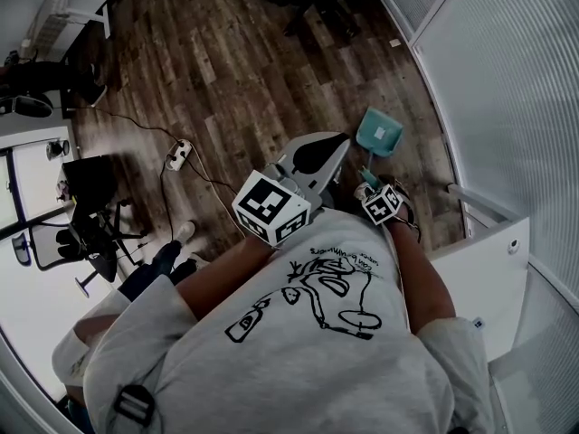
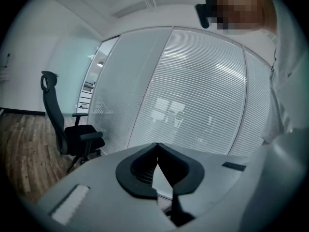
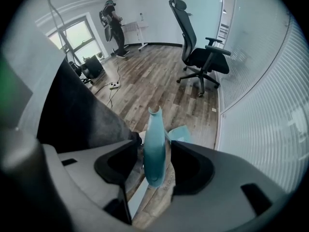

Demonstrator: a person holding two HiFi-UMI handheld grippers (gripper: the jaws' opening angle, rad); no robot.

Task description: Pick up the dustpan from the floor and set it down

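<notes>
Right gripper (image 3: 154, 141) is down low, pointing steeply at the wood floor (image 1: 235, 70). There's the teal dustpan (image 1: 378, 132), sitting on the boards close to the floor's right edge, just beside the slatted glass wall (image 1: 507, 80). Its handle (image 3: 154, 149) rises right between the right gripper's fingers (image 3: 193, 168), and those fingers are spread wide, one on each side of it. There looks to be a thin sliver of gap on both sides, though it's narrow and hard to be sure of. So the handle is framed, not clamped. A corner of the pan peeks out past the fingers, low against the floor. Over on the other side, the left gripper (image 1: 336, 145) is held out in front of the person's grey printed shirt (image 1: 298, 333), roughly level and aimed at the glass wall. Its fingers (image 2: 140, 170) are pressed together at the tips with nothing between them. Farther out, a black office chair (image 3: 203, 57) stands by the glass wall. A white power strip (image 1: 178, 155) lies toward the floor's left side with a dark cable (image 1: 136, 125) trailing from it, well apart from the dustpan.
</notes>
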